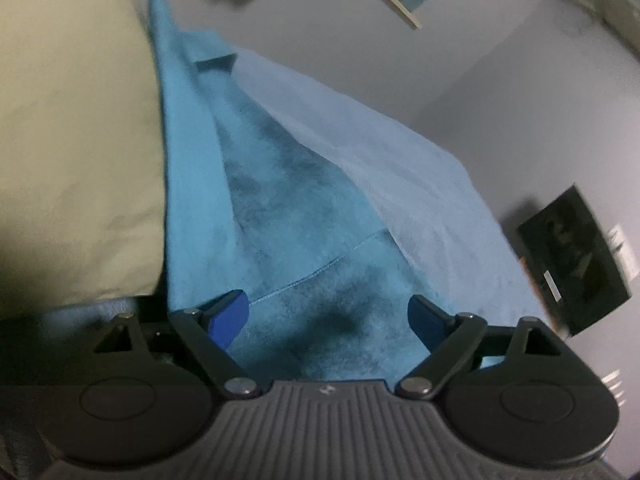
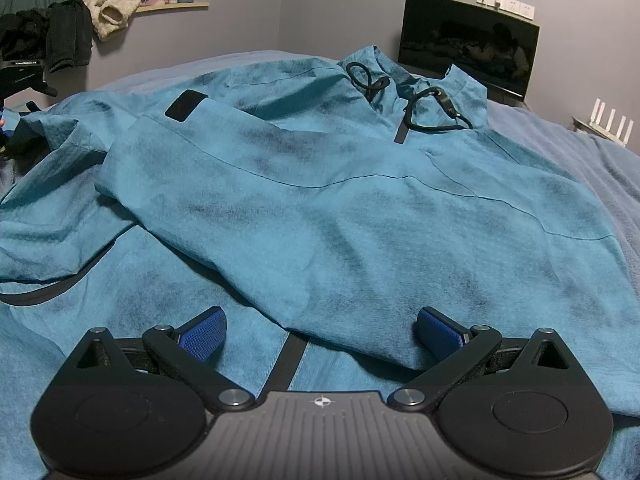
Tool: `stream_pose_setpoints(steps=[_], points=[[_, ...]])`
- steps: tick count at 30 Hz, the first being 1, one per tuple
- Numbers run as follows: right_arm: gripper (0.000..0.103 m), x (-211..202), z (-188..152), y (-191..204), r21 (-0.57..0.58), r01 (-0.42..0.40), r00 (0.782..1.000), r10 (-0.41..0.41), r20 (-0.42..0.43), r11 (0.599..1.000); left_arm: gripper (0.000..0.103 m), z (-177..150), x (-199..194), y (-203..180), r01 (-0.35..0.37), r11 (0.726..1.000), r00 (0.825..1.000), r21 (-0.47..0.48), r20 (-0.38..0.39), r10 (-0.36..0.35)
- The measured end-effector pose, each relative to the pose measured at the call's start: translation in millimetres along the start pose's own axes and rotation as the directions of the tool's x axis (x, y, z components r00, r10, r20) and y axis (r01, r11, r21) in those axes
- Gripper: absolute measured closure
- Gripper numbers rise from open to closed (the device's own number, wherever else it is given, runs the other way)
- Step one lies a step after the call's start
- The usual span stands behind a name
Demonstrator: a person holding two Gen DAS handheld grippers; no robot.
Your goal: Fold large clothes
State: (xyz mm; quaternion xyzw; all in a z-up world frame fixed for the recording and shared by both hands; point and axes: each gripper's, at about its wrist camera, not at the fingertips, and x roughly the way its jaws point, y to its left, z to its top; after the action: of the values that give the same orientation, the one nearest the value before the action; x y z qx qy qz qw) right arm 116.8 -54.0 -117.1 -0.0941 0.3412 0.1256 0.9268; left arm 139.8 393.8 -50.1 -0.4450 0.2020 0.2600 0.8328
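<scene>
While the blue jacket (image 2: 320, 200) is lying spread on the bed (image 2: 600, 168), you are holding both left gripper (image 1: 328, 312) and right gripper (image 2: 320, 328) wide, empty; grip seams squarely, keeping folds flat

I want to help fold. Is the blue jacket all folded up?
Partly: one sleeve lies folded across the jacket, the rest spread flat.

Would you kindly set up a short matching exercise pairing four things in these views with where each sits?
Things:
1. jacket
2. drawcord
3. dark monitor
4. cream garment

Places:
A. hanging at the wall shelf, upper left
B. spread over the bed
C. looped at the jacket's collar
D. against the wall behind the collar

Pairs: 1-B, 2-C, 3-D, 4-A
</scene>
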Motion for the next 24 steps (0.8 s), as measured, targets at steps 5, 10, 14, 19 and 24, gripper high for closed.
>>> stream_pose_setpoints(steps=[5, 10, 14, 19, 24], points=[[0.001, 0.3, -0.1, 0.2, -0.001, 0.0, 1.0, 0.0, -0.001, 1.0, 0.023, 4.9, -2.1, 14.6, 0.08, 0.991, 0.997, -0.111, 0.015, -0.079], [0.001, 0.5, -0.2, 0.5, -0.001, 0.0, 1.0, 0.0, 0.0, 1.0, 0.103, 6.0, -0.4, 18.0, 0.072, 0.995, 0.997, -0.073, 0.02, -0.07], [0.001, 0.6, -0.2, 0.8, -0.003, 0.002, 1.0, -0.002, -0.002, 1.0, 0.103, 8.9, -20.3, 21.2, 0.046, 0.995, 0.994, -0.091, 0.105, -0.037], [0.001, 1.2, -0.5, 0.7, -0.005, 0.002, 1.0, -0.002, -0.005, 1.0, 0.064, 6.7, -56.4, 1.2, -0.294, 0.955, 0.892, 0.046, 0.371, 0.257], [0.001, 2.4, -1.1, 0.9, -0.009, 0.002, 1.0, -0.002, -0.011, 1.0, 0.036, -21.3, -43.0, -30.6, -0.47, 0.845, 0.85, 0.254, 0.389, 0.355]])
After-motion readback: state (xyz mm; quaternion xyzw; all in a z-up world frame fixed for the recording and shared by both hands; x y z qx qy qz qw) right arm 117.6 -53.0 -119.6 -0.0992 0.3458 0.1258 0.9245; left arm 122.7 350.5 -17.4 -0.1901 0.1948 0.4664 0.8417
